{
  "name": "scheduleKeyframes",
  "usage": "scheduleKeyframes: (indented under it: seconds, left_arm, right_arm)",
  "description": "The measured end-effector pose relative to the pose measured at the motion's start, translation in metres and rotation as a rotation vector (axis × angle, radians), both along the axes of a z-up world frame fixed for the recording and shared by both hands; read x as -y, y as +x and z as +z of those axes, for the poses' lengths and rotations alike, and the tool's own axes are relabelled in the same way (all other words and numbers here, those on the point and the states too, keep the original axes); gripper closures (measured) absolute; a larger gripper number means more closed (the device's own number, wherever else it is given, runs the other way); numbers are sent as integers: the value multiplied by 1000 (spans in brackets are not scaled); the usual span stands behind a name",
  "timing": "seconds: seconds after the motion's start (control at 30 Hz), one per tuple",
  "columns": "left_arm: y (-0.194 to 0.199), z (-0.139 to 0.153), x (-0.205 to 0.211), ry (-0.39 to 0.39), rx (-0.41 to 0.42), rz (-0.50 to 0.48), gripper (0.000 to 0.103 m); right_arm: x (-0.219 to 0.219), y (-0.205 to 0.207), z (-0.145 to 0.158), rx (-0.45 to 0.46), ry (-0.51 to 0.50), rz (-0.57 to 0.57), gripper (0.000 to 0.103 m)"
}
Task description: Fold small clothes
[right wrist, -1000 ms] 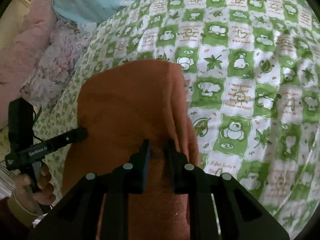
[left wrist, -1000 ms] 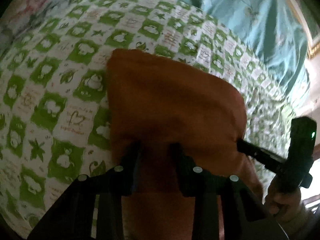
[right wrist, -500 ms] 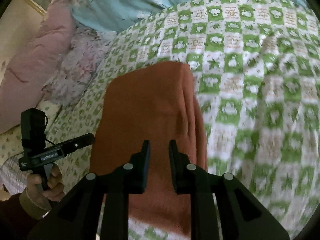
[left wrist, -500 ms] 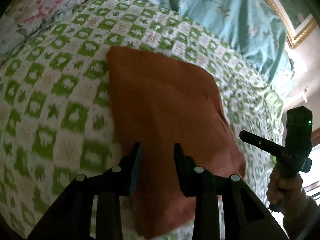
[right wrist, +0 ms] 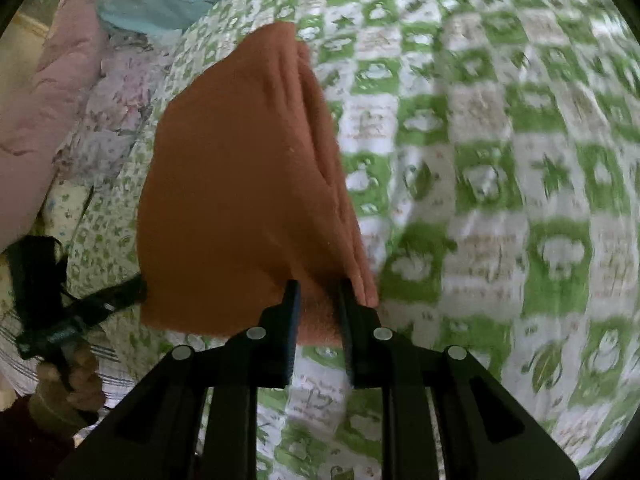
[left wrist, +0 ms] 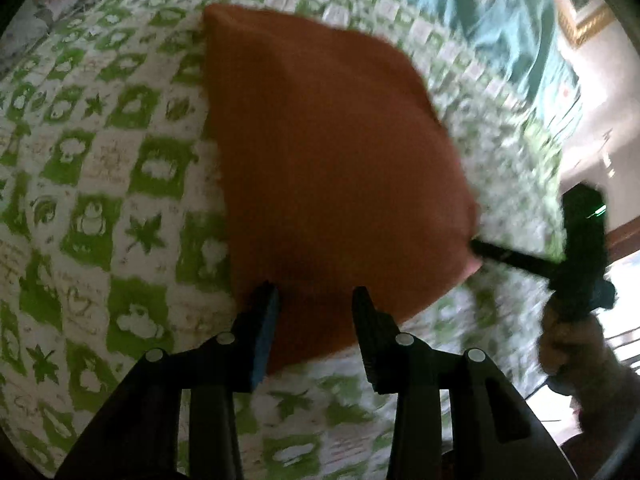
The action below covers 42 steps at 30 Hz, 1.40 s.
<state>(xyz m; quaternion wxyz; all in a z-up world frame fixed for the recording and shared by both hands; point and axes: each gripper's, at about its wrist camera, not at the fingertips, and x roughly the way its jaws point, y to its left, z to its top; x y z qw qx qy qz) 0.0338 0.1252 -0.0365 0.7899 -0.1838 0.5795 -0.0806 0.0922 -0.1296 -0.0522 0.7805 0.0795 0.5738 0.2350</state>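
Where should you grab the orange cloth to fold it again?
Probably at its near edge. The orange cloth lies flat on the green checked bedspread, with layered edges along its right side. Slide fingers in low from the near side, one gripper at each near corner.

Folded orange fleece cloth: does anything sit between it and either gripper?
Nothing visible does. The left gripper and right gripper both stand open at the near edge of the folded orange fleece cloth.
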Motion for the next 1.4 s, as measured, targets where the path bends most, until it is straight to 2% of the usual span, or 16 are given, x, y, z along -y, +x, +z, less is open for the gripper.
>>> scheduleKeyframes:
  seconds: [0.13,0.33,0.4,0.47,0.63,0.73,0.8,0.87,1.03,1.13,1.3,1.4]
  left_arm:
    - [-11,13,5,24,29,-34,59]
    - [-28,32,-1,31,70,-28,57]
    - [-30,39,-5,63,89,-29,54]
    - [-32,45,-5,101,110,-33,47]
    - [-47,51,-16,167,130,-12,34]
    - [-56,48,-20,174,125,6,32]
    - [-62,45,-18,205,126,-2,31]
    - [-68,44,-14,246,132,-22,30]
    - [-78,44,2,386,160,-72,28]
    - [-79,46,6,393,173,-89,24]
    - [-70,54,4,394,178,-55,21]
    - [-60,61,0,397,192,-28,19]
  right_arm:
    - [-2,-11,19,53,-17,1,83]
    - [-4,-26,40,114,-9,-18,79]
    - [-10,-35,44,129,-12,-24,76]
    - [-14,-42,46,144,-13,-25,67]
    - [-32,-67,48,201,-42,17,57]
    - [-42,-82,46,231,-89,58,53]
    - [-43,-91,46,236,-97,69,49]
    - [-42,-100,46,241,-100,79,39]
    - [-33,-116,43,248,-127,61,29]
    - [-29,-118,41,232,-136,47,28]
    - [-34,-114,43,248,-138,72,26]
    - [-43,-107,52,279,-167,106,18]
